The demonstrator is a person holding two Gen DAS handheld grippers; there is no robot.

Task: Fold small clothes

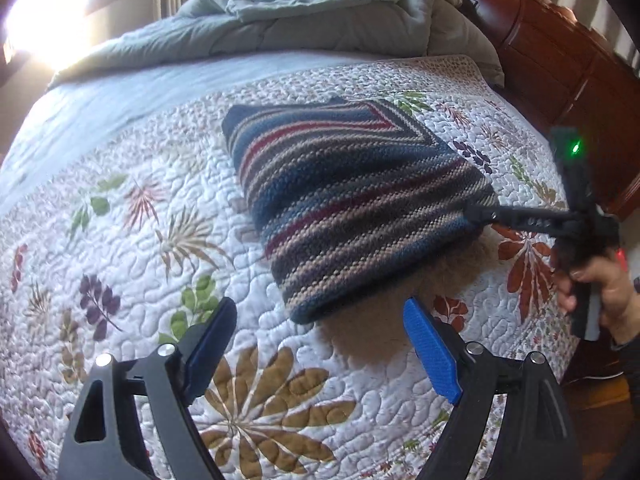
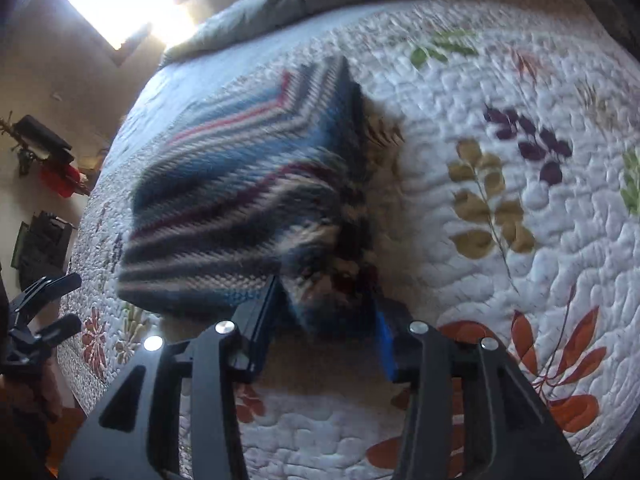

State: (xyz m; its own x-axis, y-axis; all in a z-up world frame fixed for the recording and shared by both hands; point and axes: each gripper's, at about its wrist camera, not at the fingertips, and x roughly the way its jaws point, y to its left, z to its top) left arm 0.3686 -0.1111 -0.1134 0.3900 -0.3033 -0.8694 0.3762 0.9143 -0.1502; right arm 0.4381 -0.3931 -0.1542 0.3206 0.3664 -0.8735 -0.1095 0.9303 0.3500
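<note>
A folded striped knit garment [image 1: 340,196], in blue, maroon and tan, lies on the floral quilt [image 1: 140,240]. Its near right corner is lifted off the quilt and casts a shadow. My right gripper [image 1: 476,214] is shut on that corner; in the right wrist view the knit [image 2: 224,200] is bunched between the blue pads [image 2: 386,340] of the right gripper [image 2: 326,312]. My left gripper [image 1: 316,336] is open and empty, just in front of the garment's near edge. It also shows at the left edge of the right wrist view [image 2: 52,304].
A rumpled grey duvet [image 1: 304,12] lies heaped at the far side of the bed. A dark wooden headboard [image 1: 568,52] runs along the right. Bright window light comes from the far left. A rack with clothes [image 2: 48,160] stands by the wall.
</note>
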